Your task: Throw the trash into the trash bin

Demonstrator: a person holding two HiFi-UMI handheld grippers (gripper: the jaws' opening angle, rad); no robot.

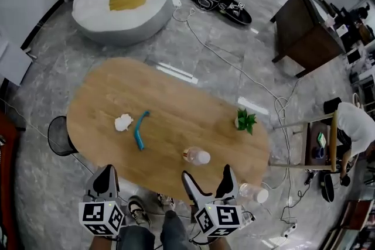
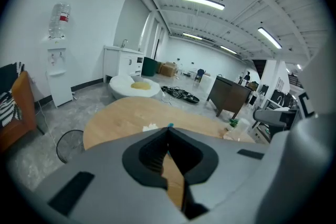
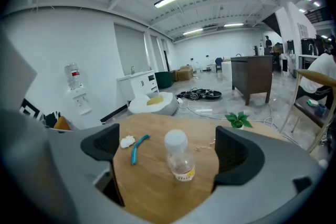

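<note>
While a crumpled white paper wad (image 1: 123, 122), curved teal strip (image 1: 140, 130) and clear white-capped plastic bottle (image 1: 196, 156) are seen lying on the oval wooden table (image 1: 176, 91), nothing is judged binned. No contents can be made out in the black wire-mesh trash bin (image 1: 60, 136) beside the table. The left gripper (image 1: 105, 175) is held pressed together and empty. The right gripper (image 1: 208, 175) is held spread, with the bottle framed but untouched.

Potted plant (image 1: 245, 120) at edge of oval table (image 1: 176, 91) (beanbag (image 1: 99, 12), perhaps, beyond)
</note>
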